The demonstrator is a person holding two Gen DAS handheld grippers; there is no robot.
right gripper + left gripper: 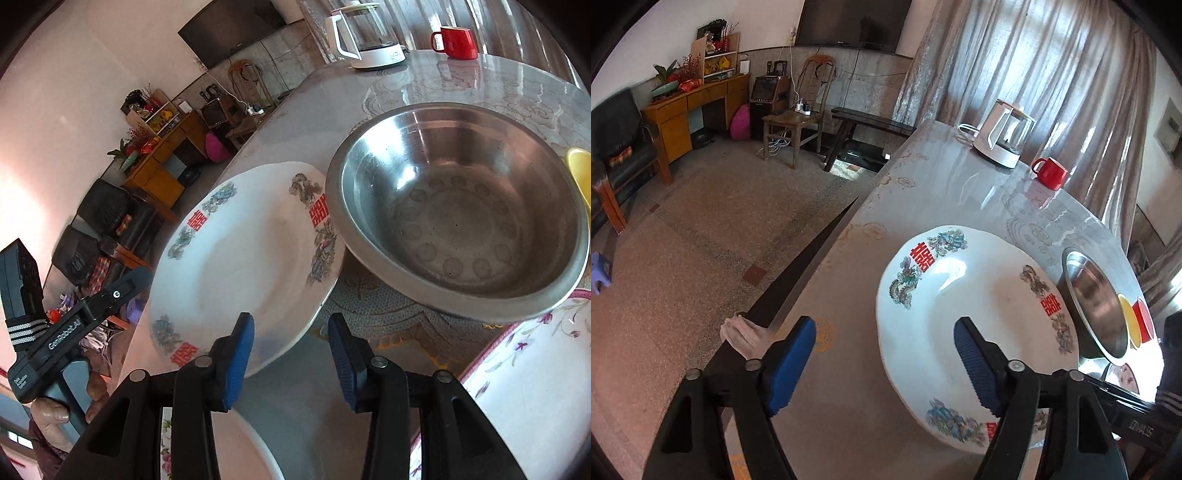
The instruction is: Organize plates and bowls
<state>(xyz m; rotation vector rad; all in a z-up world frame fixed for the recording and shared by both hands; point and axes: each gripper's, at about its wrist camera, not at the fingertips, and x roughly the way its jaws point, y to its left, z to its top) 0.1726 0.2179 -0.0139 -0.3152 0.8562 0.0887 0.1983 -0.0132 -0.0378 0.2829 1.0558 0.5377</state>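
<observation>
Nearest, the left tongs are held open above the counter, nothing between the blue pads; one pad is seen over the near rim of the white dragon-patterned plate. The right tongs are likewise parted and empty, poised just beside that plate's edge. A flower-rimmed plate is seen at the near right and another rim below the right tongs. Just beyond, the steel bowl is set touching the plate, with a yellow bowl beside it. Farthest, a red mug and a kettle are placed.
</observation>
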